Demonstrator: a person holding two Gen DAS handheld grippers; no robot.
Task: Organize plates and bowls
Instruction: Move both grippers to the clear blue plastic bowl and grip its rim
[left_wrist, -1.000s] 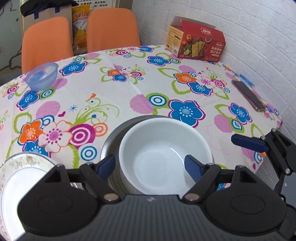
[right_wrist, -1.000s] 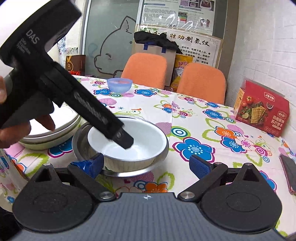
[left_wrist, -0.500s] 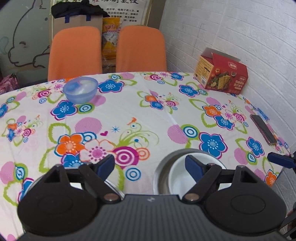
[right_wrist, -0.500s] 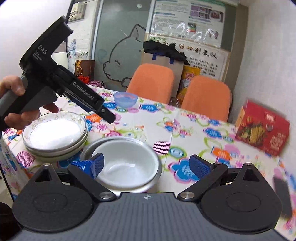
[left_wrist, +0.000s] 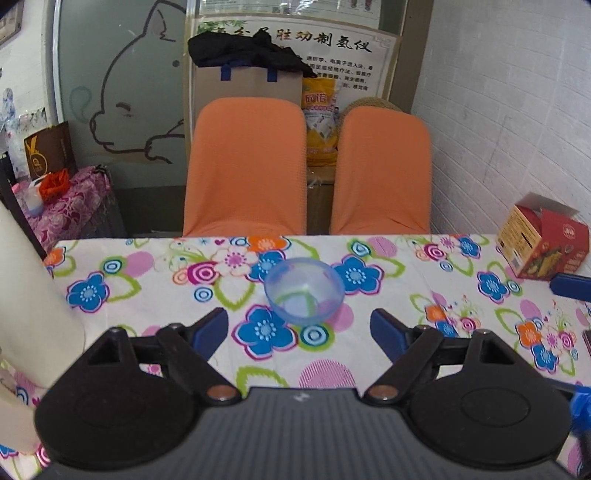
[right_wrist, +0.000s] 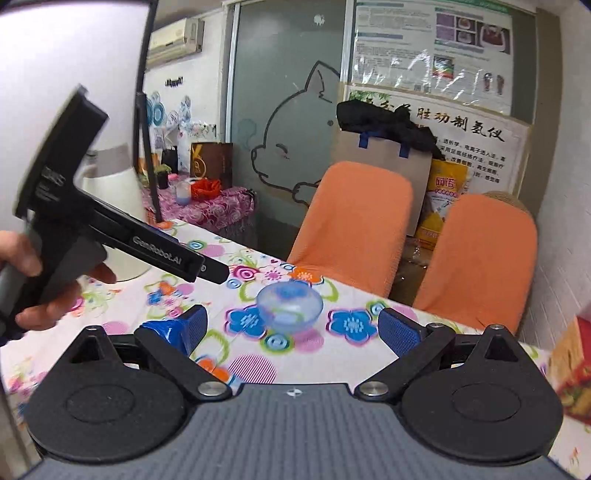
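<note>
Blue translucent bowl (left_wrist: 303, 290) upright on floral worktop (left_wrist: 406, 295), near far edge, in front of two orange chairs (left_wrist: 245, 170). Left tool (left_wrist: 299, 326) released, fingers spread wide, empty, hovering short of bowl, pointed at it. Right tool (right_wrist: 291, 325) also released and empty, bowl (right_wrist: 290, 303) between and beyond fingertips, no contact. Red box (left_wrist: 543, 245) at right edge, well apart from bowl.

A lived-in dining corner of a home or small shop: a counter (left_wrist: 388, 280) under a flowered cloth, two orange-covered chairs (left_wrist: 245, 170) on its far side, a frosted glass door (right_wrist: 280, 122) with a cartoon pig, printed posters (right_wrist: 432, 48), and a wall air conditioner (right_wrist: 176, 40) far left.
</note>
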